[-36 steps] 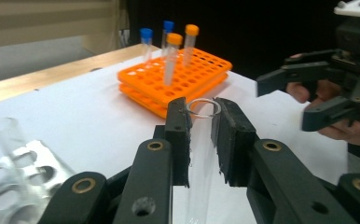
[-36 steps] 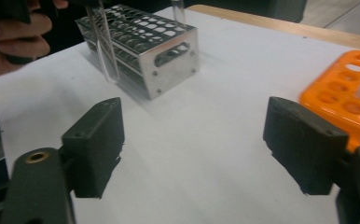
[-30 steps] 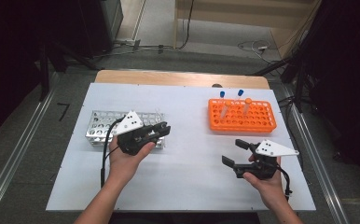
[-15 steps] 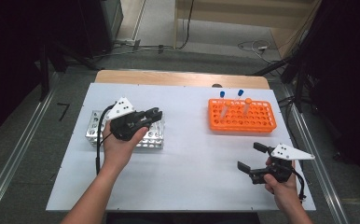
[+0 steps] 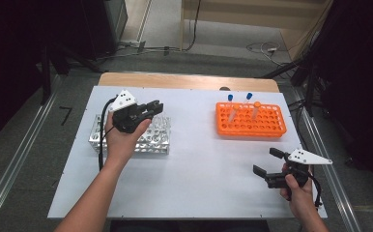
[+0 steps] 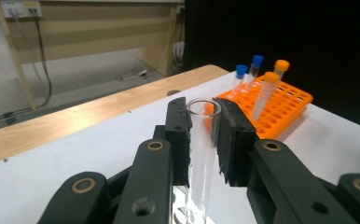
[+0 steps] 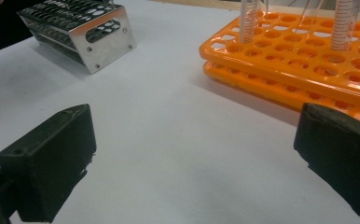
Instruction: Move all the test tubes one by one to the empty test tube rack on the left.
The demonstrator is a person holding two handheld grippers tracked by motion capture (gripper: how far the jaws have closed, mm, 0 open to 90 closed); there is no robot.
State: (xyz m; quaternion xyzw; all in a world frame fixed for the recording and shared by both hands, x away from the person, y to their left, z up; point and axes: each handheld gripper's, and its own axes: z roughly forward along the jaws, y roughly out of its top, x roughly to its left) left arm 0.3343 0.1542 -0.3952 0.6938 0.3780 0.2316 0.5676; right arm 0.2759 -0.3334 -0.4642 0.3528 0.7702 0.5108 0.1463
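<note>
The left gripper (image 6: 201, 135) is clamped on an uncapped clear test tube (image 6: 200, 154), held above the metal rack (image 5: 150, 140), apparently clear of it. The right gripper (image 5: 273, 166), jaws wide apart and empty, hovers near the orange rack (image 5: 271, 126).

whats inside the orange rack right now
Four capped tubes stand in the orange rack near its back: two blue-capped, two orange-capped. The other holes look empty. The tubes' lower ends are hidden inside the rack.

Clear uncapped test tube (image 6: 201, 140), upright, open mouth up, pinched between two black jaws.
</note>
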